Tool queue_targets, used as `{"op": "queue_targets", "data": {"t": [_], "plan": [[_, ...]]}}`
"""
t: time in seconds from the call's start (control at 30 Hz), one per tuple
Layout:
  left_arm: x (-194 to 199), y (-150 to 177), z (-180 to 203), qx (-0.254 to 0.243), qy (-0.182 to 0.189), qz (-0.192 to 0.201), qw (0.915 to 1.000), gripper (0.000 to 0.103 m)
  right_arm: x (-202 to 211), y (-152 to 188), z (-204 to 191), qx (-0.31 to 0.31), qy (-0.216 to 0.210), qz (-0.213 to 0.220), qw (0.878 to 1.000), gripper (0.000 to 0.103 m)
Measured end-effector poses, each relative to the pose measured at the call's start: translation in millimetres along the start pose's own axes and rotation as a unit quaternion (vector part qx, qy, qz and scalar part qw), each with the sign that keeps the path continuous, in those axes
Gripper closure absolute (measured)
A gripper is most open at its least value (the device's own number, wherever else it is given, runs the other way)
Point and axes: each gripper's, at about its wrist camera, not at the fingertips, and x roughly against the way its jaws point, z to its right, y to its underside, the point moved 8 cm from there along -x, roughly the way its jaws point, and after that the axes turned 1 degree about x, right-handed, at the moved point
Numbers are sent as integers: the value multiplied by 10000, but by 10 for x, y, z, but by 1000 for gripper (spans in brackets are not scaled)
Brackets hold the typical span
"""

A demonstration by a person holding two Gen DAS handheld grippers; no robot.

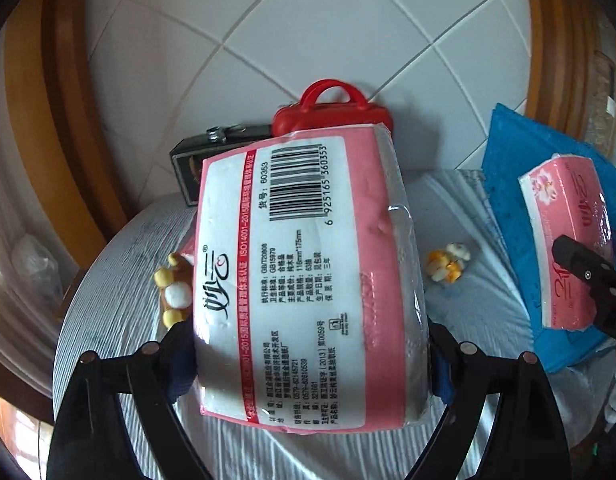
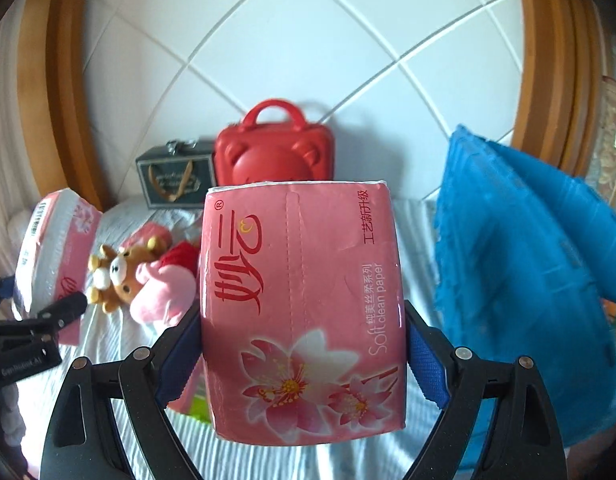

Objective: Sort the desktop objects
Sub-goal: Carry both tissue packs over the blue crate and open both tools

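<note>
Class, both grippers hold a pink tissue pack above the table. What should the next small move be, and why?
Probably carry the right gripper a little toward the blue bin and lower its flower-printed tissue pack there. Both packs are already clamped and lifted, the bin sits just to its right, and the left gripper with the barcode-side tissue pack is farther away.

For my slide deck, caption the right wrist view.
Right gripper clamps a pink tissue pack above the cloth-covered table, plush toys behind.
</note>
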Motion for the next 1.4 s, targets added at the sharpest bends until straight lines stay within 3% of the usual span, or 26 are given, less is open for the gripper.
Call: {"op": "queue_targets", "data": {"t": [0.37,0.63,0.8,1.0,1.4], "plan": [[481,-746,1496,-581,882,861,9907,14,844,-565,1149,-322,761,1126,9902,12],[657,-1073,2827,-920,1623,1069,9766,14,1090,-611,2310,-677,1524,1267,9778,12],[626,-1084,3570,-1226,1866,942,9702,14,1125,-405,3010,-927,2009,1075,9693,12],[539,-1047,4230,-1530,1997,603,9660,14,1131,-187,3535,-1205,2223,845,9638,12],[134,-1156,4774,-1565,1901,59,9692,12,878,-400,4102,-1210,2431,512,9611,12]]}}
